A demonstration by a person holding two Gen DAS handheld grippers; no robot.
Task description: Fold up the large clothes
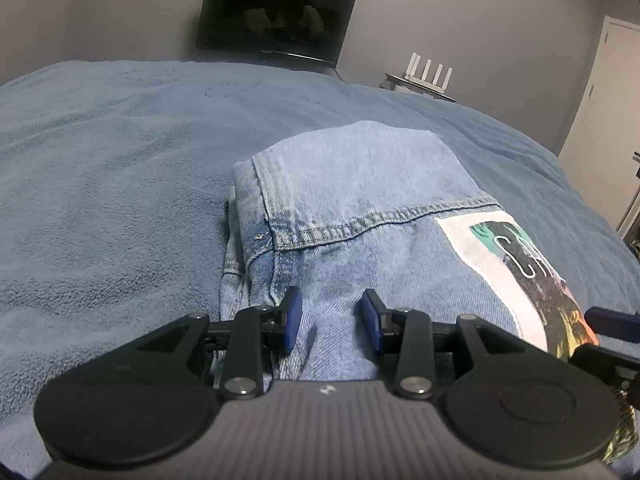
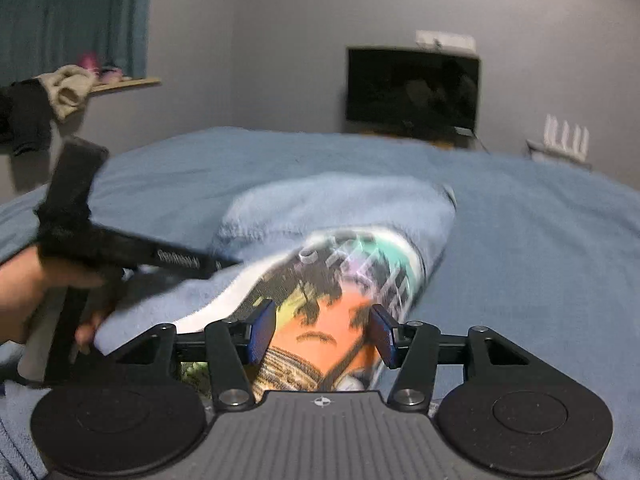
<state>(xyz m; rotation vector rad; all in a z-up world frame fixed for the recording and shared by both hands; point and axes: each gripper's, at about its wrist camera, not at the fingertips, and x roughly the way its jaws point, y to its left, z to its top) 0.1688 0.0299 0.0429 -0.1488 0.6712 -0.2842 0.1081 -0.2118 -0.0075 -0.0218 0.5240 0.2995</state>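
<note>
A light-blue denim garment (image 1: 360, 216) lies folded into a compact bundle on the blue bed (image 1: 100, 180), seams showing, with a colourful printed patch (image 2: 320, 300) on its upper face.

Light-blue denim jacket (image 1: 360, 208) with multicoloured print, blue blanket (image 1: 100, 180).

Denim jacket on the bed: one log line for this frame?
stage: fold nearly done | denim jacket: folded on blue blanket, patch up | left gripper: open, above denim | right gripper: open, above patch
</note>
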